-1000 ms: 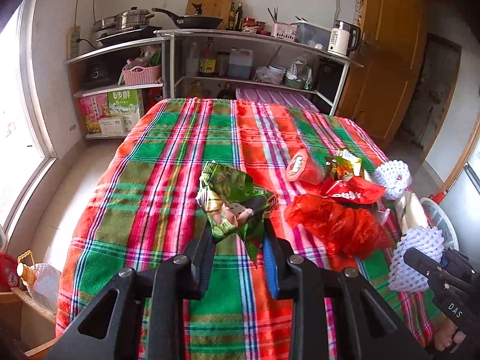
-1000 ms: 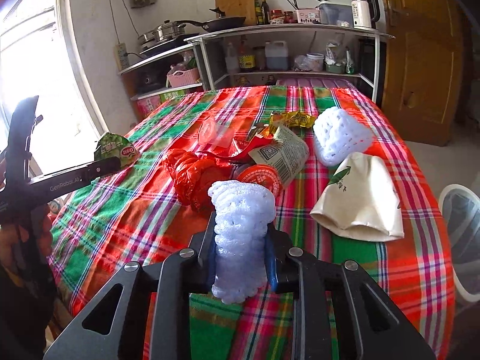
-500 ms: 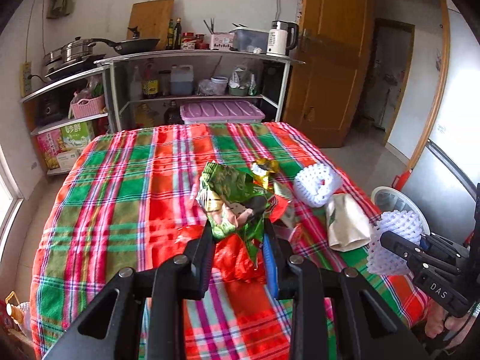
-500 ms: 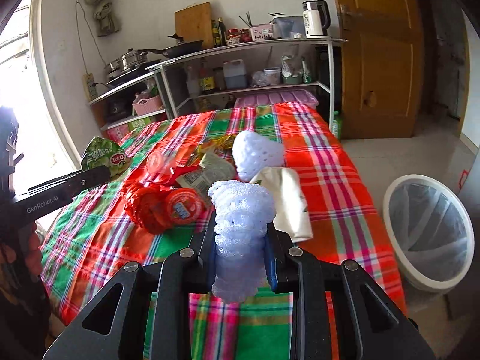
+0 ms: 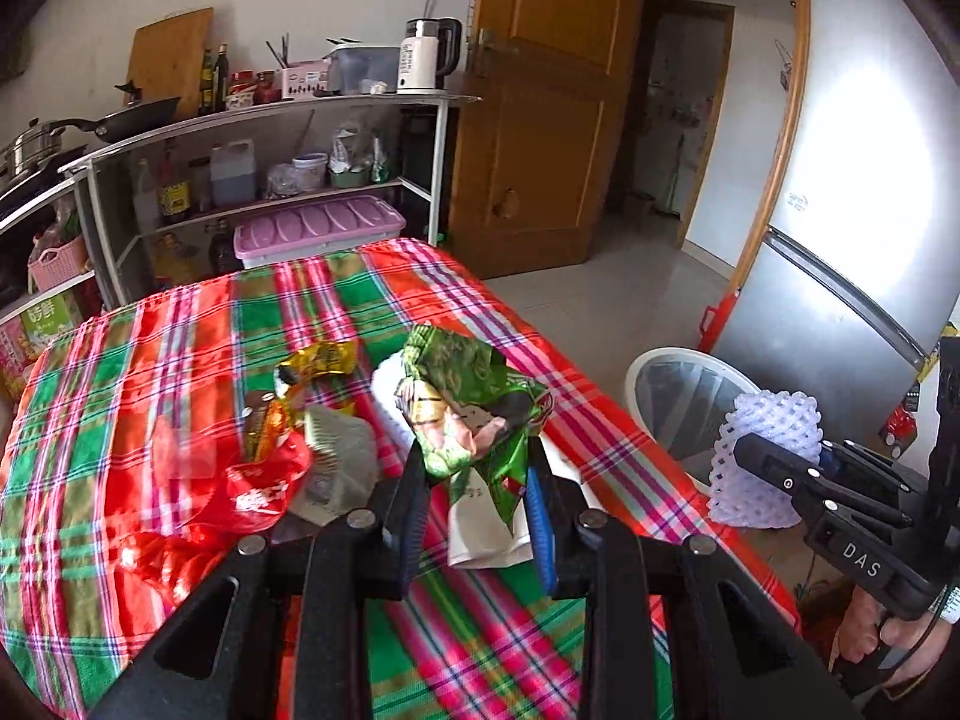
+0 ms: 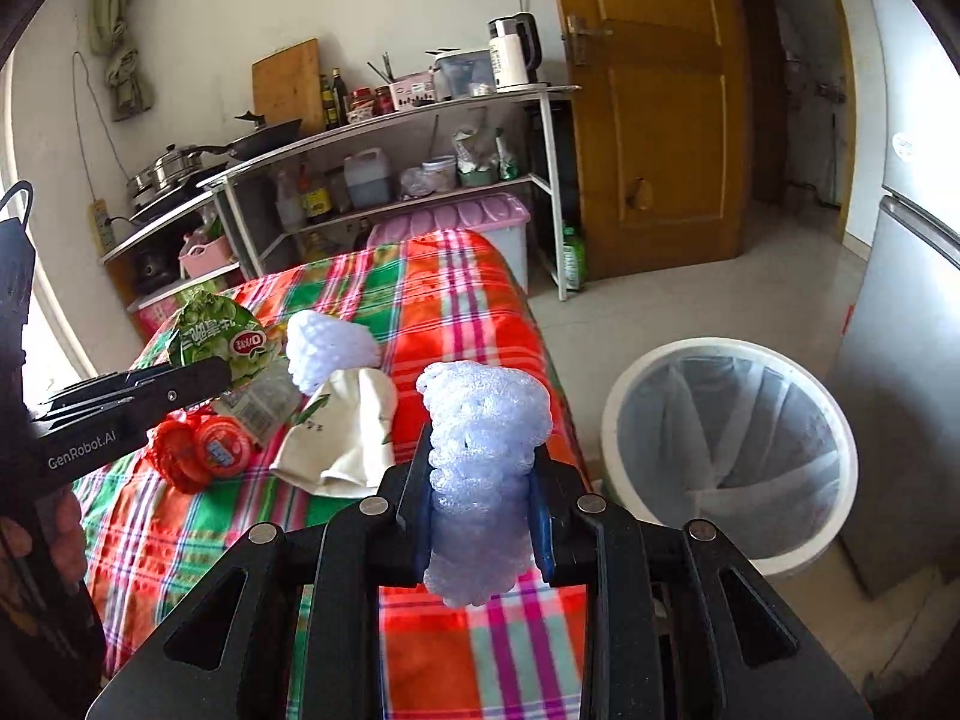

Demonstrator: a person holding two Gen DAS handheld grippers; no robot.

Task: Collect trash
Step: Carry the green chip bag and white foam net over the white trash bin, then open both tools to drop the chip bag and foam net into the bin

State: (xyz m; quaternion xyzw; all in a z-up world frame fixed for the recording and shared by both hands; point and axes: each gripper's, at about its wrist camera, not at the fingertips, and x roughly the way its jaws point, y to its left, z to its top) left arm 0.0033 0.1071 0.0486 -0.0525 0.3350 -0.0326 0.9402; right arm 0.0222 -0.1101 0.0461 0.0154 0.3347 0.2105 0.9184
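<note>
My left gripper is shut on a crumpled green snack wrapper and holds it above the plaid table. It also shows in the right wrist view. My right gripper is shut on a white foam fruit net, held near the table's right edge; the net also shows in the left wrist view. A white trash bin with a liner stands on the floor to the right of the table. More trash lies on the table: a red plastic bag, a yellow wrapper, another foam net, a cream pouch.
A metal shelf with kitchenware and a pink-lidded box stand behind the table. A wooden door is at the back right. A grey fridge stands right of the bin.
Both grippers have swung to the right with their loads. The trash bin has come into fuller view beside the table's right edge.
</note>
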